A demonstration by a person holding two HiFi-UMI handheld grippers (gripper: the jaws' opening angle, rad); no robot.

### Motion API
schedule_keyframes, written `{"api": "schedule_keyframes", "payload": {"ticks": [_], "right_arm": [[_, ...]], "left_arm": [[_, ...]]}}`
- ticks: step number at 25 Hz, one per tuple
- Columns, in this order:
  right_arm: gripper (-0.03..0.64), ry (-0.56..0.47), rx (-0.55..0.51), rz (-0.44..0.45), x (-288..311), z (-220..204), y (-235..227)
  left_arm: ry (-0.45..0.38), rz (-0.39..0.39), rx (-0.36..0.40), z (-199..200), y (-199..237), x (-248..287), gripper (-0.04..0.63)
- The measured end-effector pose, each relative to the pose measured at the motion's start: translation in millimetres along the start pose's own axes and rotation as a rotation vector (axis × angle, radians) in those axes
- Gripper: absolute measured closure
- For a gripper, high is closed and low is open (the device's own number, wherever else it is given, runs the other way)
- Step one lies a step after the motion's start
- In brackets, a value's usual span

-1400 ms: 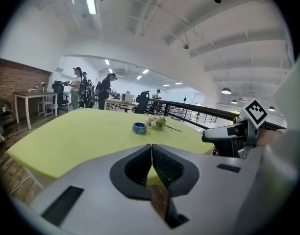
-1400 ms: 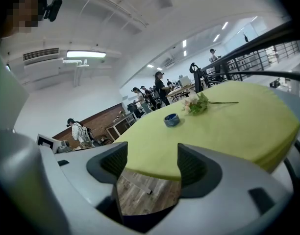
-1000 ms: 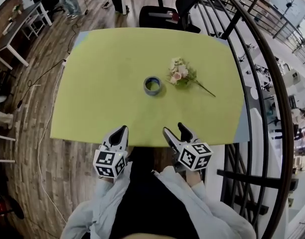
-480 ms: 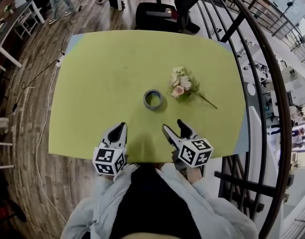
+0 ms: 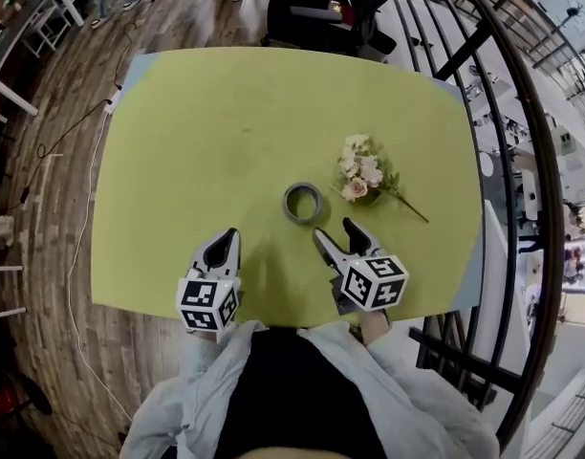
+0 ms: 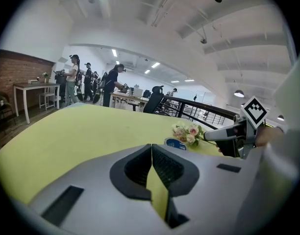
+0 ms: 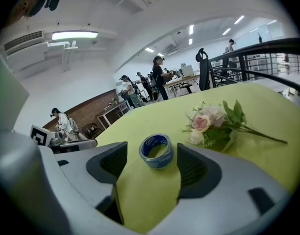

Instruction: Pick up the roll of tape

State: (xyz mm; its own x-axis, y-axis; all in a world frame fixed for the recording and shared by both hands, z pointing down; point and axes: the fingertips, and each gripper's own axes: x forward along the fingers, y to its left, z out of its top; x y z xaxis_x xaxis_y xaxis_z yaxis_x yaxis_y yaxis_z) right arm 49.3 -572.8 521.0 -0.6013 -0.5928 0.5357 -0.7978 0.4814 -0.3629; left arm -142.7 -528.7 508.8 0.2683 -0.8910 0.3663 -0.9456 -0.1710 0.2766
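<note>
The roll of tape [image 5: 303, 202] is a blue-grey ring lying flat near the middle of the yellow-green table [image 5: 197, 142]. In the right gripper view the roll of tape [image 7: 156, 151] lies just beyond the tips, centred between the two wide-apart jaws. My right gripper [image 5: 343, 238] is open, a short way in front of the roll on the near side. My left gripper [image 5: 225, 247] is shut with nothing in it, hovering over the near-left part of the table. From the left gripper view, the roll of tape [image 6: 175, 143] shows as a sliver behind the jaws.
A small bunch of pink and white flowers [image 5: 367, 175] lies just right of the roll, its stem pointing right. A black office chair [image 5: 321, 22] stands beyond the far edge. A dark curved railing [image 5: 522, 142] runs along the right side. People stand far off.
Both grippers have moved forward over the table's near edge. The right gripper has closed in on the roll, which now sits just past its tips. The left stays shut.
</note>
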Motion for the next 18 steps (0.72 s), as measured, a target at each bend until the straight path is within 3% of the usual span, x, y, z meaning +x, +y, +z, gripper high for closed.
{"api": "schedule_keyframes", "payload": {"ticks": [18], "right_arm": [[0.292,0.185,-0.133,-0.021,96.5,-25.2,-31.1]], "left_arm": [[0.055,0.048,-0.023,-11.4,44.5,60.1,0.578]]}}
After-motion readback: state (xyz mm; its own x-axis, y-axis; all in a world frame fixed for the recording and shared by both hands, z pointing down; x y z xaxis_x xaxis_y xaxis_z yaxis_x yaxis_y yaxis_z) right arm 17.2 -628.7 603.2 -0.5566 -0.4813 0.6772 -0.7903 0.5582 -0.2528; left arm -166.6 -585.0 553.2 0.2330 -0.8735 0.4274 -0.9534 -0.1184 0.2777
